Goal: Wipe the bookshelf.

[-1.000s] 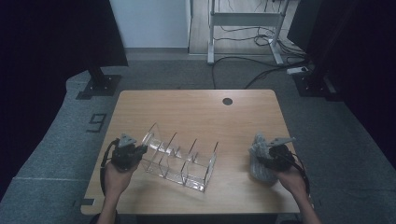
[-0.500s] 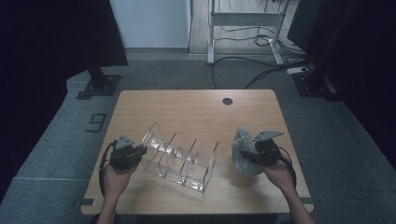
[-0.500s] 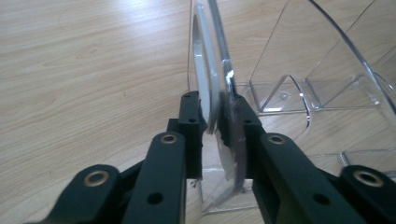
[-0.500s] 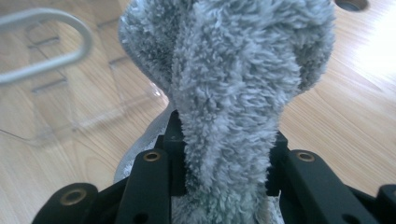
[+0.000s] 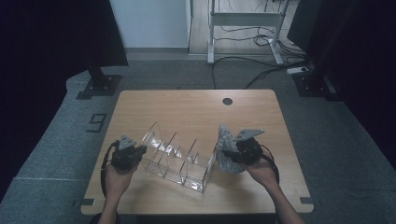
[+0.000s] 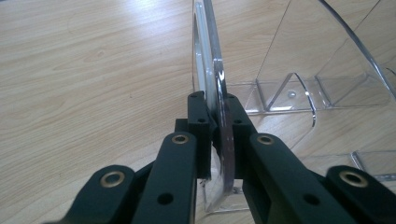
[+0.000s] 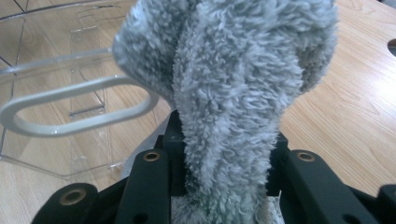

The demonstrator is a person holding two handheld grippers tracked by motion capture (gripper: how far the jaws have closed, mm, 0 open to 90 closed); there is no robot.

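The clear plastic rack sits on the near half of the wooden table, slanting from the person's left toward the near right, its dividers standing upright. The left gripper is clamped on the rack's left end wall; in the left gripper view the black jaws pinch that thin clear panel from both sides, holding it upright. The right gripper holds a fluffy grey cloth, its jaws pressed into the bunched pile, and the cloth hangs just beside the rack's right end, where an oval handle cut-out shows in the right gripper view.

The work looks like wiping the rack while the other hand steadies it. The main risk, as I judge it, is at the left grip: the panel is smooth and thin, and the jaws bite only its lower edge, so a firm push from the cloth could make the rack pivot or slide out of the pinch. A hard squeeze there could also crack or mark the plastic. At the right side, the cloth is thick and loosely gathered; it could snag on the cut-out or a divider edge and drag the rack across the table, or pull free of the jaws. The rack lies close to the table's near edge, so a strong shove toward the person could tip it off.
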